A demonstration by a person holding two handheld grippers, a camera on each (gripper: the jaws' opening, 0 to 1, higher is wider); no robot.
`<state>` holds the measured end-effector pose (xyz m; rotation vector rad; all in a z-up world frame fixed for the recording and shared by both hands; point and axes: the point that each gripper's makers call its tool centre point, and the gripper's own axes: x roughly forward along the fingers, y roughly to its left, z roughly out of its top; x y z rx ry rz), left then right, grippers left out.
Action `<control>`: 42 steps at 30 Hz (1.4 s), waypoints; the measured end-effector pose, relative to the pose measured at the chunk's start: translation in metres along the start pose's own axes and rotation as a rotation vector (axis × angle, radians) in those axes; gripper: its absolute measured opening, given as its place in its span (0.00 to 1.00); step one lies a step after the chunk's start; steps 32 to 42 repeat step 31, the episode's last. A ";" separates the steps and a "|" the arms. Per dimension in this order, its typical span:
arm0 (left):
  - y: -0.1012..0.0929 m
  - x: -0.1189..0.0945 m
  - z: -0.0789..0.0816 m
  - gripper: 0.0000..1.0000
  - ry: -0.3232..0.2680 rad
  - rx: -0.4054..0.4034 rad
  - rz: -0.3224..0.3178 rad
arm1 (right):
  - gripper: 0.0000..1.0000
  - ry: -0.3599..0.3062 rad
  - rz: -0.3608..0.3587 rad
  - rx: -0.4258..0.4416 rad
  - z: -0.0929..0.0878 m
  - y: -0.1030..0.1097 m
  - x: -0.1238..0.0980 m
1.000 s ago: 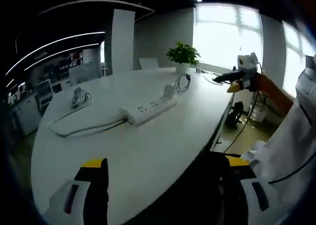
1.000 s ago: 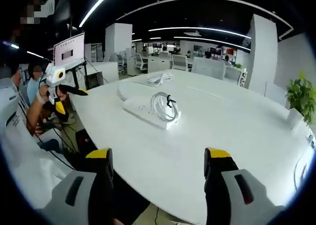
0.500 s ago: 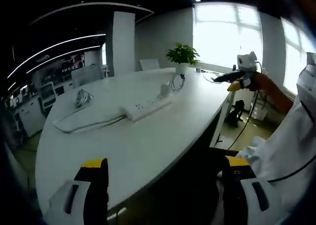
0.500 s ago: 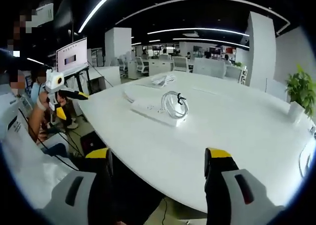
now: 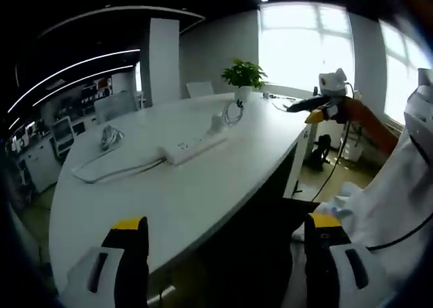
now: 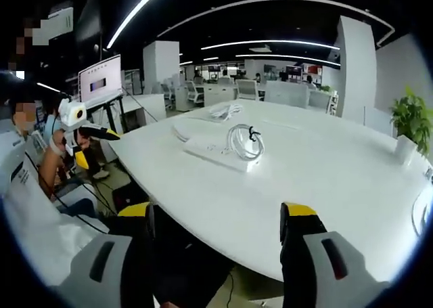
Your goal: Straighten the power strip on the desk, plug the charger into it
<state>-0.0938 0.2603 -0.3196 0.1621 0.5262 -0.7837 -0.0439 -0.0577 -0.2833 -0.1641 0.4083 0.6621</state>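
The desk (image 6: 325,166) has a smooth, white, faintly glossy top. On it, the power strip (image 5: 193,145) looks like matt white plastic, and the coiled charger cable (image 6: 242,140) like smooth white rubbery plastic. The person's white sleeve (image 5: 399,200) is soft cloth.

An open-plan office is shown. A large white oval meeting table (image 6: 318,186) is seen across the centre of the right gripper view, with rows of desks and office chairs (image 6: 247,86) behind it at upper centre. Long ceiling light strips (image 6: 270,42) are run overhead. A monitor on a stand (image 6: 100,81) is placed at the left. In the left gripper view, a potted plant (image 5: 243,76) is set at upper centre, before bright windows (image 5: 304,44) at upper right.
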 end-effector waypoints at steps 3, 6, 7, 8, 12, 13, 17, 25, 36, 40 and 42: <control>-0.002 -0.002 0.001 0.96 -0.003 0.011 0.001 | 0.74 -0.002 0.003 0.005 -0.002 0.002 -0.001; -0.005 -0.004 0.002 0.96 -0.008 0.013 0.001 | 0.74 0.004 0.005 0.008 -0.004 0.005 -0.004; -0.005 -0.005 0.001 0.96 -0.008 0.015 0.003 | 0.74 0.006 0.006 0.006 -0.005 0.006 -0.005; -0.005 -0.006 0.001 0.96 -0.007 0.015 0.005 | 0.74 0.005 0.006 0.003 -0.004 0.007 -0.007; -0.007 -0.010 0.003 0.96 -0.020 0.013 0.005 | 0.74 -0.022 -0.002 0.000 0.003 0.007 -0.014; -0.007 -0.010 0.003 0.96 -0.022 0.013 0.006 | 0.74 -0.026 -0.003 0.000 0.004 0.007 -0.014; -0.009 -0.009 0.002 0.96 -0.018 0.017 0.007 | 0.74 -0.028 0.002 -0.005 0.004 0.010 -0.014; -0.010 -0.007 0.000 0.96 0.000 0.023 0.006 | 0.74 -0.024 0.010 0.000 0.001 0.012 -0.012; -0.012 -0.005 -0.001 0.96 0.006 0.027 -0.003 | 0.74 -0.023 0.004 0.003 0.000 0.011 -0.013; -0.012 -0.005 -0.001 0.96 0.006 0.027 -0.003 | 0.74 -0.023 0.004 0.003 0.000 0.011 -0.013; -0.012 -0.005 -0.001 0.96 0.006 0.027 -0.003 | 0.74 -0.023 0.004 0.003 0.000 0.011 -0.013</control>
